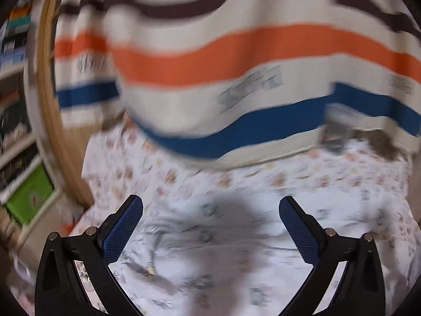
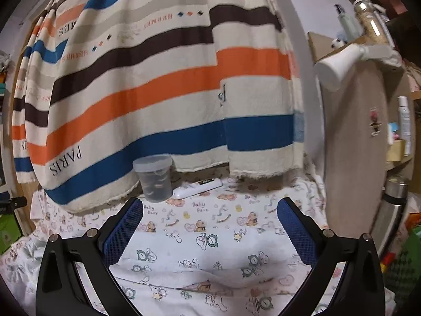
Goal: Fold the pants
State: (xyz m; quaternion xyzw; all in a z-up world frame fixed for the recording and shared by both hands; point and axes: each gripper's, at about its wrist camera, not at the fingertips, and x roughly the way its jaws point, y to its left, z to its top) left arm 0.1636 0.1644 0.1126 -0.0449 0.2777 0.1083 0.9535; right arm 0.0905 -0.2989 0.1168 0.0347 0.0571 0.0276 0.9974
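Progress: folding not visibly begun | left gripper [image 1: 210, 226] spread, empty | right gripper [image 2: 210, 226] spread, empty | pants [image 2: 200, 260] at 6 o'clock, white printed cloth, fold state unclear

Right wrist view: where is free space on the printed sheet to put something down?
Free: the printed sheet between the open right gripper and the clear lidded cup. Crowded: the far edge, with the cup, a white stick-shaped item and the striped blanket.
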